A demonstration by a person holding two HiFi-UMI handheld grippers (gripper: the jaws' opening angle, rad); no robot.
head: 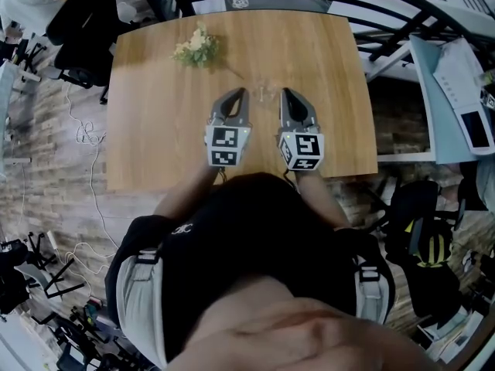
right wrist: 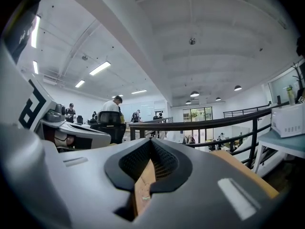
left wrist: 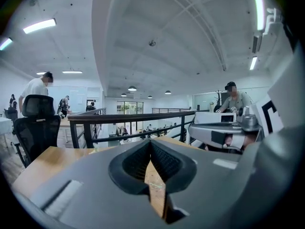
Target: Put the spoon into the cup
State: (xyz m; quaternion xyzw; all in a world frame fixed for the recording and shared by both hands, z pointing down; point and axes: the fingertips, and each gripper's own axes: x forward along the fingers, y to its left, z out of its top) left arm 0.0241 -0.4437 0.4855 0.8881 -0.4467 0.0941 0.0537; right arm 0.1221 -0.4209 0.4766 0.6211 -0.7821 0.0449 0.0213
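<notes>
Both grippers rest side by side near the front of a wooden table [head: 155,130], tilted upward. My left gripper [head: 243,92] has its jaws closed tip to tip with nothing between them, and so does my right gripper [head: 284,91]. In the left gripper view the left gripper [left wrist: 150,142] shows only tabletop through the slit; the right gripper [right wrist: 151,141] is the same in its own view. A faint clear glass cup [head: 264,93] seems to stand on the table between the two tips. I cannot make out a spoon.
A small bunch of pale flowers [head: 198,46] lies at the far left of the table. A black railing [left wrist: 128,119] runs behind the table. A black office chair [head: 85,29] stands at the far left corner, and cables lie on the floor [head: 85,134].
</notes>
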